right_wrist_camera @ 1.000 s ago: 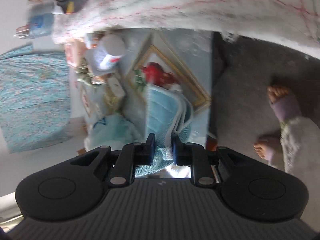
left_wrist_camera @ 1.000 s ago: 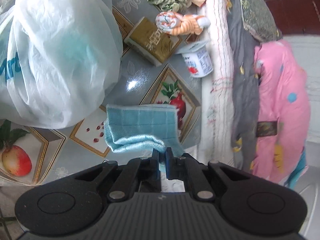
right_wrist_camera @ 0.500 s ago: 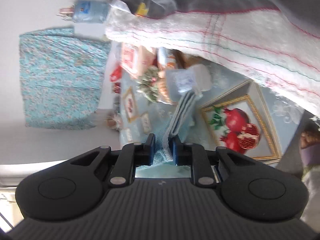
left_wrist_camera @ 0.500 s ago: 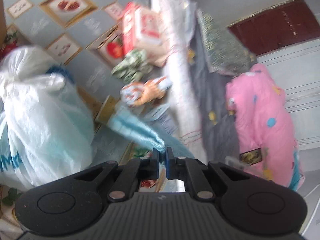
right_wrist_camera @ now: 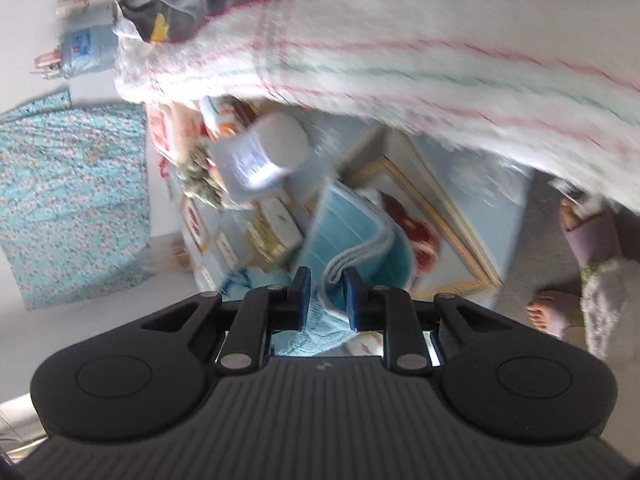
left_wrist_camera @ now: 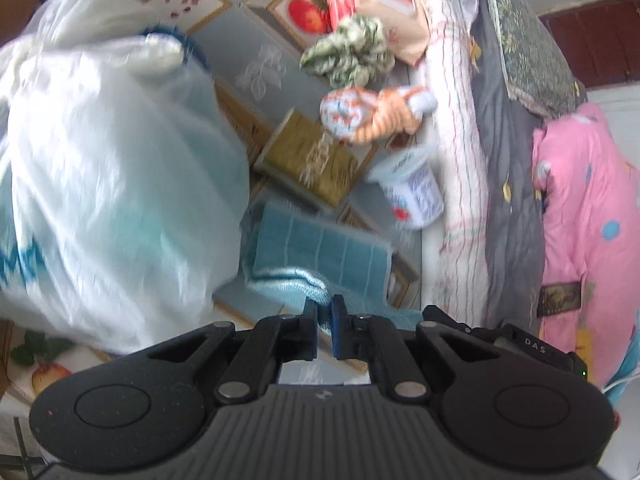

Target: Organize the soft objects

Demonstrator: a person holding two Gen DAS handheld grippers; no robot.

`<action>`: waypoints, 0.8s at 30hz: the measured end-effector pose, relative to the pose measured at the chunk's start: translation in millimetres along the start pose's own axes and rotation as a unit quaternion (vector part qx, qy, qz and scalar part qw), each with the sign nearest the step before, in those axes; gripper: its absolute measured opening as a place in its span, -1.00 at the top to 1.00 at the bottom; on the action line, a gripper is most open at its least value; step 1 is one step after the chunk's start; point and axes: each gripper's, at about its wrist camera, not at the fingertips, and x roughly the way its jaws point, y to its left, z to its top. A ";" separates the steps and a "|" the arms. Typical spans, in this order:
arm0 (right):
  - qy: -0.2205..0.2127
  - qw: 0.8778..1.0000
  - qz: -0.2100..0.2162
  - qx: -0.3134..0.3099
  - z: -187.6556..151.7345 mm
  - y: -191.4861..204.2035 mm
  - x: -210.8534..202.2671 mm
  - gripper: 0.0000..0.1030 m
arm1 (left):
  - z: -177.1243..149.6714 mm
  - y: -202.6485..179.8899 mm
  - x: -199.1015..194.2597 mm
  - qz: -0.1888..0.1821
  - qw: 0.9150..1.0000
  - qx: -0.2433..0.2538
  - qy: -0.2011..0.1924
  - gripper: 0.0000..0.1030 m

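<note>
- Left wrist view: left tongs (left_wrist_camera: 324,312) clamped on a folded corner of the blue cloth (left_wrist_camera: 320,248); rest of the cloth lies on the tabletop (left_wrist_camera: 256,68), just beside the big white plastic bag (left_wrist_camera: 112,184).
- Beyond the cloth: gold box (left_wrist_camera: 312,160) touching it or nearly, yogurt cup (left_wrist_camera: 416,196) near its far corner, rolled orange-white socks (left_wrist_camera: 372,114) and a green-white knot of fabric (left_wrist_camera: 348,56) farther off.
- Risk, my guess: dragging the cloth could knock the yogurt cup over or snag the gold box, both crowd its far edge. The thin corner grip may slip.
- Right wrist view: right tongs (right_wrist_camera: 327,294) close around the cloth's white-edged fold, nearly together; pads look to be pressing it. Blurry frame.
- Risk: if the two tongs pull unevenly the fold comes undone, the layers look loose.
- Surface: glossy oilcloth with fruit pictures in gold frames, slippery-looking.
- Room: striped white towel (right_wrist_camera: 400,60) and grey fabric hang past the cloth; pink quilt (left_wrist_camera: 580,220) beyond; floral teal curtain (right_wrist_camera: 72,200) at the wall; slippered feet (right_wrist_camera: 552,312) on grey floor.
</note>
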 end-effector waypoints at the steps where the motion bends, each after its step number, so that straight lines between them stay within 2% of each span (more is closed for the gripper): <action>1: -0.002 1.000 0.003 -0.003 3.8 4.0 2.3 0.65 | 4.0 -2.7 0.1 0.000 1.000 -0.002 -0.004 0.87; 7: -0.041 0.998 0.013 -0.049 14.1 26.1 -5.1 0.55 | 22.9 -3.5 10.4 0.015 0.999 -0.029 -0.011 0.84; 8: -0.049 0.997 0.015 -0.059 13.6 28.3 -9.1 0.54 | 25.1 -2.3 12.3 0.015 0.999 -0.035 -0.011 0.80; 11: -0.067 0.994 0.019 -0.083 13.7 29.7 -22.4 0.50 | 29.4 -0.9 13.0 0.006 0.999 -0.047 -0.019 0.51; 13: -0.067 0.993 0.034 -0.094 12.2 27.3 -31.5 0.49 | 30.2 -1.4 9.8 0.000 0.998 -0.048 -0.031 0.47; 18: -0.009 0.986 0.052 -0.161 -1.6 36.0 -35.4 0.48 | 29.1 -2.5 10.6 0.002 0.999 -0.041 -0.034 0.47; 22: 0.068 0.974 0.053 -0.210 -20.8 41.2 -27.1 0.47 | 24.2 -3.0 13.2 0.012 0.999 -0.034 -0.029 0.47; 24: 0.113 0.967 0.035 -0.226 -30.0 37.2 -19.3 0.43 | 19.7 -2.3 10.6 0.014 0.999 -0.031 -0.028 0.47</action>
